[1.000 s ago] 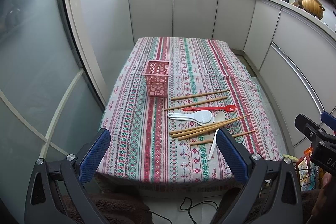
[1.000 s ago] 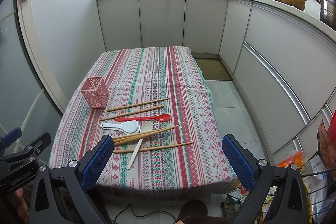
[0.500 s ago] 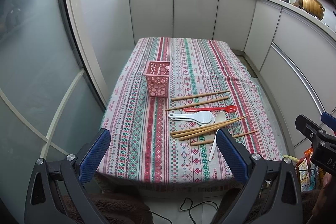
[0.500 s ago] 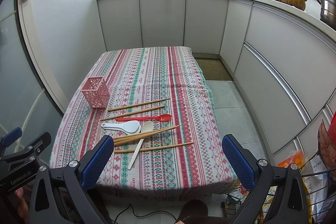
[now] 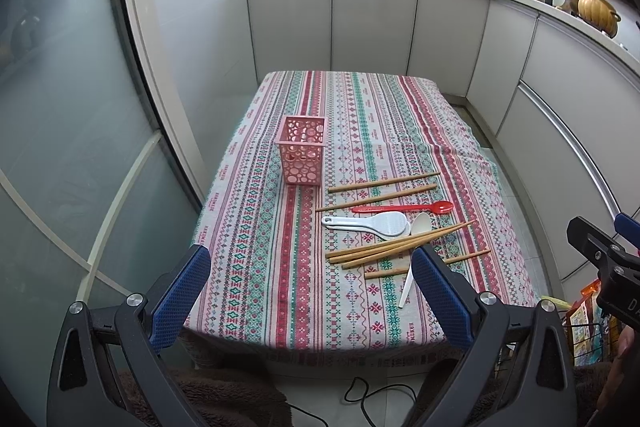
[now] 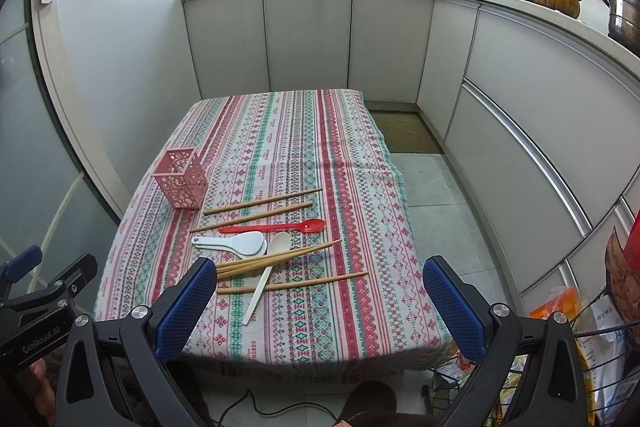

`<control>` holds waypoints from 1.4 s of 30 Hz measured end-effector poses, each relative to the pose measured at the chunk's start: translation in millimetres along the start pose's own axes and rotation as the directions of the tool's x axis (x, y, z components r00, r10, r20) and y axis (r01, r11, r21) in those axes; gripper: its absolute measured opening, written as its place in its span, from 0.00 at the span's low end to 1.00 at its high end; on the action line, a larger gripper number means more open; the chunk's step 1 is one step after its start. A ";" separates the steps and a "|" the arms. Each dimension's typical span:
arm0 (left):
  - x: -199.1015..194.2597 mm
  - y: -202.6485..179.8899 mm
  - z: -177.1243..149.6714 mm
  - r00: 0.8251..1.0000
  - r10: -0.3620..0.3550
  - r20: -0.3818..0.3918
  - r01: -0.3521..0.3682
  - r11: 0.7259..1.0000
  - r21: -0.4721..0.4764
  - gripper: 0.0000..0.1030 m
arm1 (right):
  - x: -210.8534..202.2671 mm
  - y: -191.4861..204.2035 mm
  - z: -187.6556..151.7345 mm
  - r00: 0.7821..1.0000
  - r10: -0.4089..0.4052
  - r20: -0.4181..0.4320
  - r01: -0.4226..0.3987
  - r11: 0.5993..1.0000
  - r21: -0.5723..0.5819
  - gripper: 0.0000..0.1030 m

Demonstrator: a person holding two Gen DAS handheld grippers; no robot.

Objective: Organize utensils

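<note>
A pink perforated utensil holder [image 5: 302, 155] [image 6: 182, 183] stands upright and empty on the striped tablecloth [image 5: 360, 115] [image 6: 288, 139]. To its right lie several wooden chopsticks [image 5: 383, 182] [image 6: 262, 201], a red spoon [image 5: 404, 207] [image 6: 274, 227], a white rice paddle [image 5: 370, 223] [image 6: 236, 243] and a white spoon [image 5: 416, 251] [image 6: 266, 269]. My left gripper [image 5: 310, 291] hangs open before the table's near edge, nothing between its fingers. My right gripper [image 6: 320, 301] is likewise open and empty, short of the utensils.
White cabinets [image 6: 308, 39] wrap the back and right, with a sink and a pot on the counter. A glass door [image 5: 60, 147] stands on the left. A cable [image 5: 368, 393] lies on the floor below the table edge. Bags [image 6: 560, 311] sit at the right.
Both grippers have crept slightly forward toward the table. Nothing on the table has moved.
</note>
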State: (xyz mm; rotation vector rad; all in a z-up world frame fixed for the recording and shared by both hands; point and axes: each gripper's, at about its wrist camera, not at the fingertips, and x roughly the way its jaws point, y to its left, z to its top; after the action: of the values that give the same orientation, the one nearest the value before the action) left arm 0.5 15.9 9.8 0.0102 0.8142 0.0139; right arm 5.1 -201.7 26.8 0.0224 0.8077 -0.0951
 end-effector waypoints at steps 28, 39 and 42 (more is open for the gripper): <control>200.7 -98.1 90.4 0.964 -0.126 -0.236 0.208 0.909 0.362 0.76 | 172.4 -78.2 43.0 0.945 0.086 -0.316 -0.023 0.980 0.199 1.00; 328.4 -180.4 106.5 0.874 -0.206 -0.440 0.398 0.823 0.405 0.37 | 230.8 -113.6 39.8 0.896 0.155 -0.417 -0.051 0.967 0.251 0.92; 349.8 -197.7 104.3 0.865 -0.194 -0.462 0.411 0.801 0.434 0.33 | 237.3 -125.5 40.3 0.890 0.175 -0.422 -0.053 0.957 0.286 0.92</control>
State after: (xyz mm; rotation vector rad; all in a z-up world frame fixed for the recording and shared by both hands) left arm 318.1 -176.4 -175.9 0.4039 1.2035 -0.5405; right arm 185.5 -347.0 -114.8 0.3605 1.2457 -0.0872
